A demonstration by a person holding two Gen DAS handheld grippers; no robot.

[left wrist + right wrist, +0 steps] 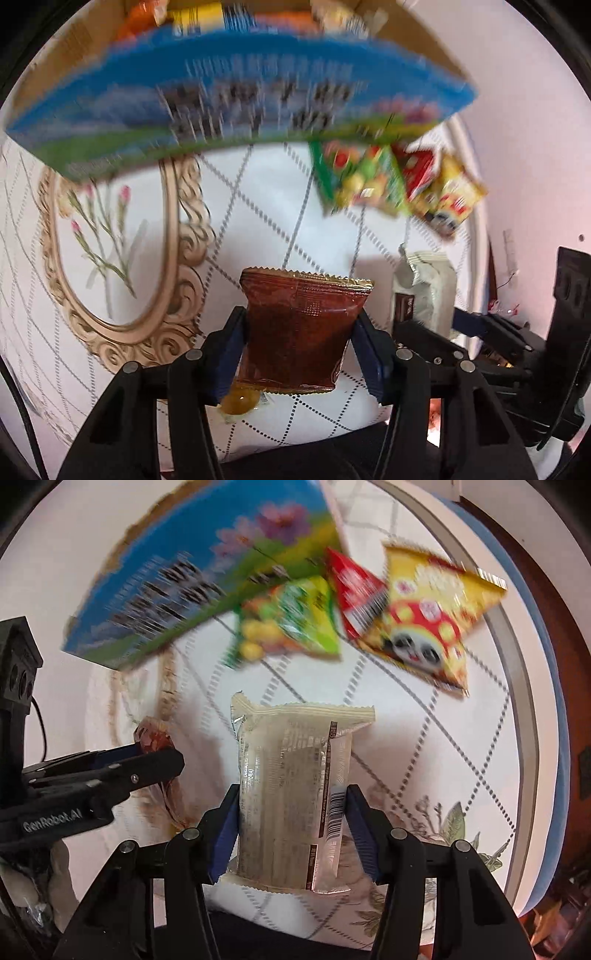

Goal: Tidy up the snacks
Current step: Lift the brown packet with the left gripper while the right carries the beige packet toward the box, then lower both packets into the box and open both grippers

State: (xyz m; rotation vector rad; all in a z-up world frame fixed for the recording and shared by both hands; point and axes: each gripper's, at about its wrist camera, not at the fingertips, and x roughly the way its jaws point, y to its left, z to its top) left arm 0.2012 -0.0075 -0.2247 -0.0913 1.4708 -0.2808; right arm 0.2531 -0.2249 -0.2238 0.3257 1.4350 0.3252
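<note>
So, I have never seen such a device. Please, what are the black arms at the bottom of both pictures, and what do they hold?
They are two hand-held claws, one in each of a person's hands. Each carries a wide-angle camera looking along its fingers, so each picture is one claw's own view. The left claw grips a brown snack packet. The right claw grips a pale, see-through packet. Each claw also shows at the edge of the other's view. Below lies a white patterned tablecloth with a blue cardboard box of snacks, a green packet, a red packet and a yellow packet. A small amber sweet lies near the left claw.
</note>
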